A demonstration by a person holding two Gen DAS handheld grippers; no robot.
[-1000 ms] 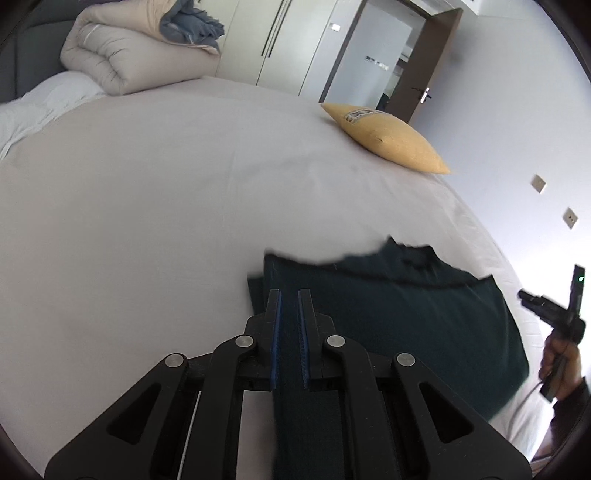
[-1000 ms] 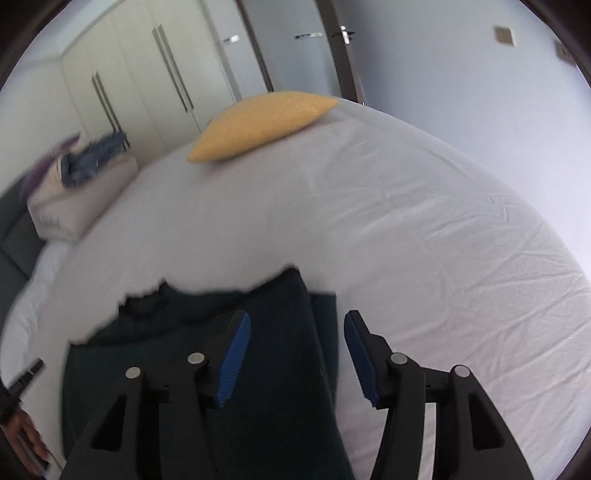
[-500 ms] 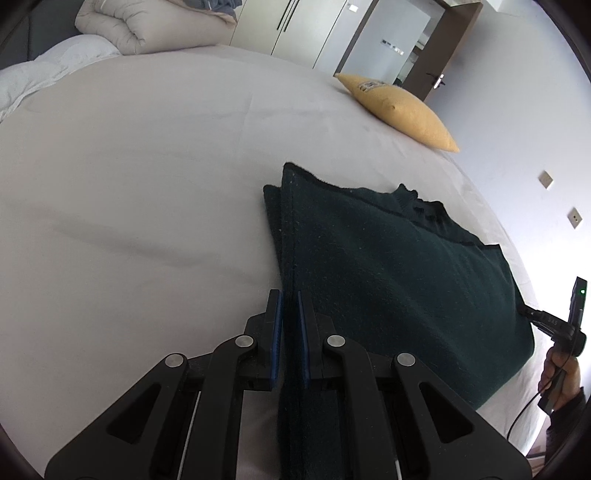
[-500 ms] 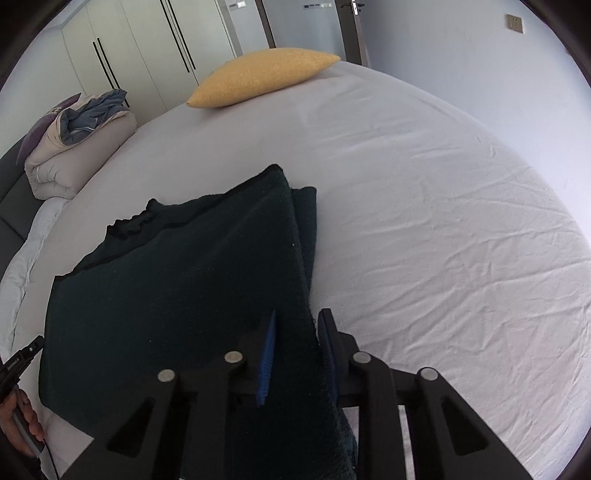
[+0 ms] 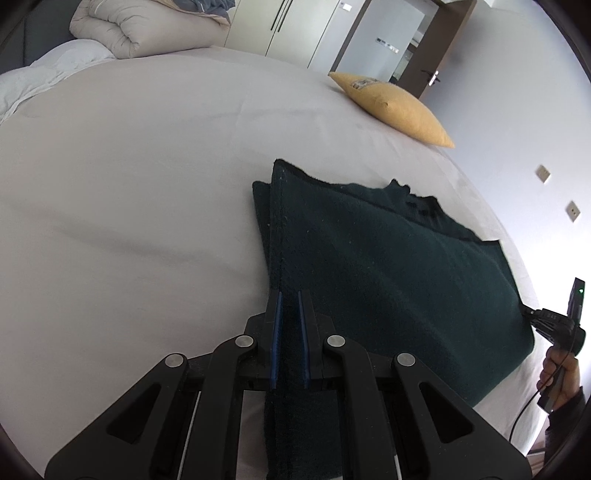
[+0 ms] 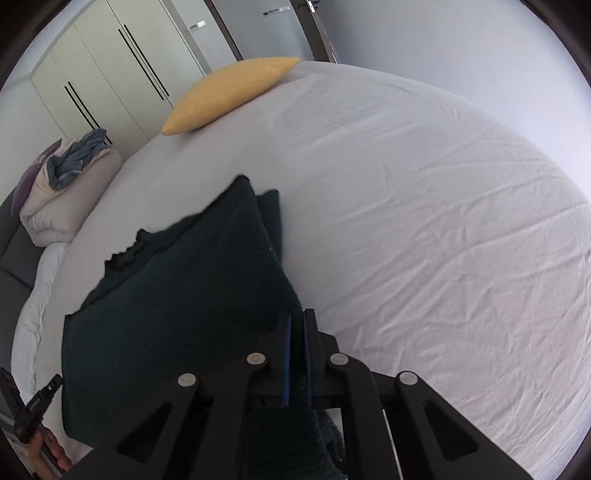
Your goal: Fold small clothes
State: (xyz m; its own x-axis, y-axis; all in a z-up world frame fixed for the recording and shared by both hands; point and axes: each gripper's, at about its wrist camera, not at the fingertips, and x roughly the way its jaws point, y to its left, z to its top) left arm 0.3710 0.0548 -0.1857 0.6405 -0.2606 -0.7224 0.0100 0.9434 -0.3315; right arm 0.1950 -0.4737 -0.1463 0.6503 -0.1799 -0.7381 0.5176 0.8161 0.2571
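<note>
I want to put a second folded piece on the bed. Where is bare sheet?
Bare sheet lies between the dark green garment and the yellow pillow, and toward the rolled duvet. The garment's side is crowded.

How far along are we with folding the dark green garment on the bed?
Done: the dark green garment lies spread on the bed, one side layer already doubled under at its far corner. In hand: the left gripper and the right gripper are each shut on a near edge. Left: carrying that edge over for the next fold, then releasing.
</note>
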